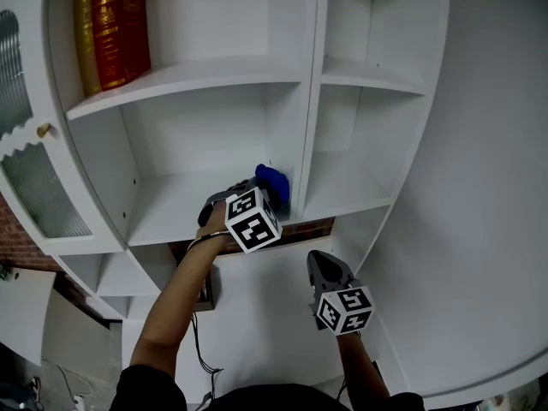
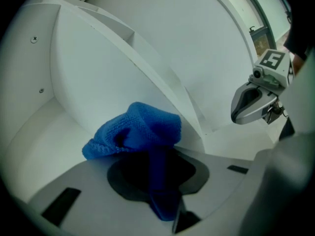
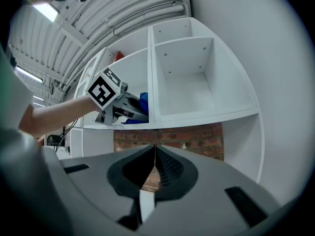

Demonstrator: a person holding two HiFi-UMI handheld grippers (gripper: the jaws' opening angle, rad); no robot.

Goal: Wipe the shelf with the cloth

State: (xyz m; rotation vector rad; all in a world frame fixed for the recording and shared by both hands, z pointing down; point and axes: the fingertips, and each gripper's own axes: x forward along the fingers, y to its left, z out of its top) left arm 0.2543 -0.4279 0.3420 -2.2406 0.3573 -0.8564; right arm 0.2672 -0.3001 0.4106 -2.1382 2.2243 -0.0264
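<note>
"What was the right gripper [image 3: 155, 151] doing?"
"Nothing. Its tongs were pressed together and empty, below the shelf [image 1: 171, 205]."
"And the left gripper [image 1: 257, 197]?"
"It pinched the blue cloth [image 2: 142, 129] in the shelf's corner, by the side wall [image 1: 298, 135]. It needed to press flat and rub slowly, I think."

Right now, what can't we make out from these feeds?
- Where the blue cloth meets the shelf: in the head view, the left tool and its marker cube cover it. In the left gripper view, the tool's own body hides the cloth's underside.
- Books: in the head view, the top edge cuts them off and the spine print is too blurred to read.
- Dust or marks on the shelf: too small in every view.
</note>
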